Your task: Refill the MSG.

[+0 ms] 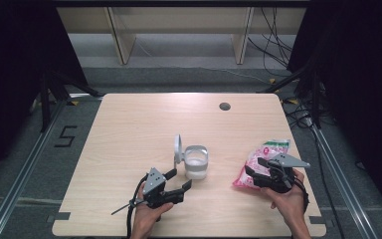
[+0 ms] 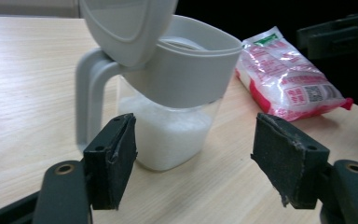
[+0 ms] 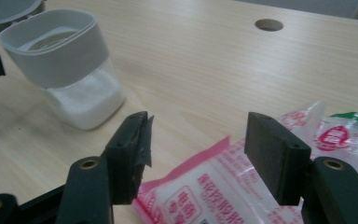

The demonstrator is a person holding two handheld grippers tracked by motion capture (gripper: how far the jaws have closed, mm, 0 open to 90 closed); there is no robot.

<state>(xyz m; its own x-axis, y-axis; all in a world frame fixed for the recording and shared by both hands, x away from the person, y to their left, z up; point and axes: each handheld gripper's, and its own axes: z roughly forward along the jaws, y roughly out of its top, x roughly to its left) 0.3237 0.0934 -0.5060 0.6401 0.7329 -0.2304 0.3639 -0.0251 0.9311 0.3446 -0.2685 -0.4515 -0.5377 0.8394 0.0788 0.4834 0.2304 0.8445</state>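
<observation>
A clear container (image 1: 196, 162) with a grey collar, a handle and a flipped-up lid (image 1: 177, 148) stands mid-table, partly filled with white powder. My left gripper (image 1: 179, 179) sits just in front of it at the near left. Its jaws are open, and the container (image 2: 182, 84) stands a little beyond my left gripper (image 2: 196, 158), untouched. A pink and white bag (image 1: 266, 154) lies at the right. My right gripper (image 1: 256, 167) hovers open over the bag's near end. The bag (image 3: 214, 196) lies below and between the jaws of my right gripper (image 3: 196, 154), and the pads do not press on it.
The wooden table (image 1: 129, 124) has a round cable hole (image 1: 224, 106) at the far right. Beyond the far edge are wooden furniture legs, and cables lie on the floor at the right. Dark curtains flank both sides.
</observation>
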